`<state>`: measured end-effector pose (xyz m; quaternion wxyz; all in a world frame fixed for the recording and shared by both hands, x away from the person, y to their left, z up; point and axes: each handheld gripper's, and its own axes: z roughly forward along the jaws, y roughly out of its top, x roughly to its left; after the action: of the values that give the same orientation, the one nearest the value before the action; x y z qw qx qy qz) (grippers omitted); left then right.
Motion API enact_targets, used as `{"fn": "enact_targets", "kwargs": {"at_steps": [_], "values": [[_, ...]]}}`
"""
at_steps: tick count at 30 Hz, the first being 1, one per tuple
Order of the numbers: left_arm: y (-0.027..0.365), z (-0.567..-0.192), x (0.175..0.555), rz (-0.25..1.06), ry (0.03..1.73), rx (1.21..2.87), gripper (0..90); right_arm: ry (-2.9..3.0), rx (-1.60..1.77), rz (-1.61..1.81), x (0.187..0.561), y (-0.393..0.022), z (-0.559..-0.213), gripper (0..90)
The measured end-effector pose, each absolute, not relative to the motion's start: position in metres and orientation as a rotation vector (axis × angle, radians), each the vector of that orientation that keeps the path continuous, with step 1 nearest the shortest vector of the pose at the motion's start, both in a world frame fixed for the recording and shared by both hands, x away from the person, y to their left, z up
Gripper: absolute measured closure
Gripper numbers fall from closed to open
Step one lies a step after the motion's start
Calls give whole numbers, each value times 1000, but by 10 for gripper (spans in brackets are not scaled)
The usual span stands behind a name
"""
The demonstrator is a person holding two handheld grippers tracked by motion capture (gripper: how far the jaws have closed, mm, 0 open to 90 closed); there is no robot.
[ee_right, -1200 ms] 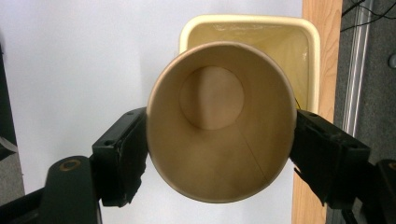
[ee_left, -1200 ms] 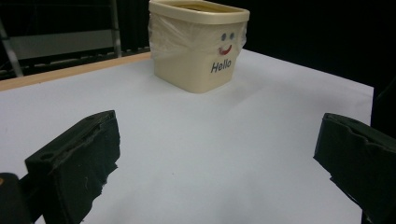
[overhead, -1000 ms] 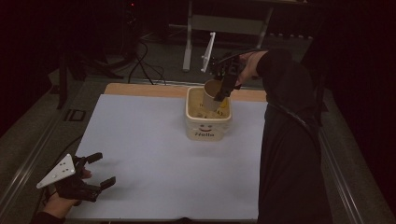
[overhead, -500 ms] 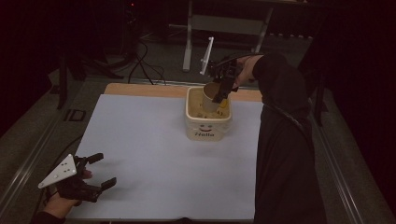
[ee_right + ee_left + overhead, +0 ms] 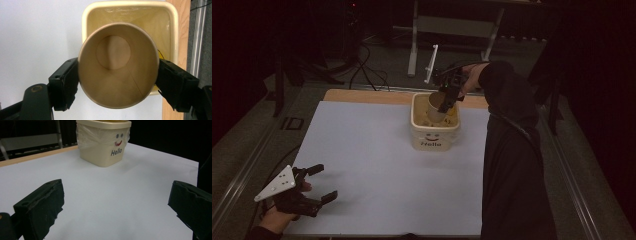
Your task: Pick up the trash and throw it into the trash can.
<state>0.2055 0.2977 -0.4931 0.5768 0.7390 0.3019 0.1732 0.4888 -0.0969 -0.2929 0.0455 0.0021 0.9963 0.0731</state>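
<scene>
Right hand-held gripper [image 5: 117, 82]: gripping paper cup [image 5: 117, 65] by its sides, holding it over cream bin [image 5: 172, 30] on counter [image 5: 362, 150]; left hand-held gripper [image 5: 314, 185]: resting with jaws spread wide, holding nothing

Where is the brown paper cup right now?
The paper cup sits between the right gripper's jaws, held over the cream Hello bin at the table's far side.

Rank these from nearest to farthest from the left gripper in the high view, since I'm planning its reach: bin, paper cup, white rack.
1. Bin, far side of the table.
2. Paper cup, in the bin.
3. White rack, on the floor beyond the table.
</scene>
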Motion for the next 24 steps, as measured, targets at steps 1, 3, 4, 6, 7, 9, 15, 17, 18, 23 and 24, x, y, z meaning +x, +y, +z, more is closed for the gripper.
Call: {"fn": "enact_targets", "kwargs": {"at_steps": [1, 3, 4, 6, 7, 9, 15, 17, 18, 23, 24], "values": [[298, -493, 205, 406, 706, 1731, 11, 3044, 16, 226, 490, -96, -297, 225], [298, -493, 205, 407, 707, 1731, 11, 3045, 18, 222, 491, -96, -297, 225], [298, -493, 205, 406, 707, 1730, 11, 3048, 13, 227, 493, -95, -301, 225], [298, -493, 205, 406, 709, 1731, 12, 3050, 19, 222, 494, -94, -302, 225], [298, -493, 205, 406, 709, 1731, 12, 3050, 19, 222, 494, -94, -302, 225], [298, -494, 205, 403, 710, 1731, 11, 3055, 15, 221, 495, -94, -305, 223], [298, -494, 205, 399, 706, 1734, 12, 3059, 45, 237, 496, -94, -300, 179], [297, -494, 205, 398, 706, 1734, 12, 3070, 48, 234, 494, -94, -298, 139], [297, -494, 205, 398, 706, 1735, 12, 3083, 58, 234, 494, -94, -298, 140], [297, -493, 205, 398, 701, 1733, 12, 3061, 140, 220, 498, -95, -296, 105], [297, -493, 205, 398, 699, 1734, 12, 3065, 144, 220, 497, -94, -297, 105]]}}
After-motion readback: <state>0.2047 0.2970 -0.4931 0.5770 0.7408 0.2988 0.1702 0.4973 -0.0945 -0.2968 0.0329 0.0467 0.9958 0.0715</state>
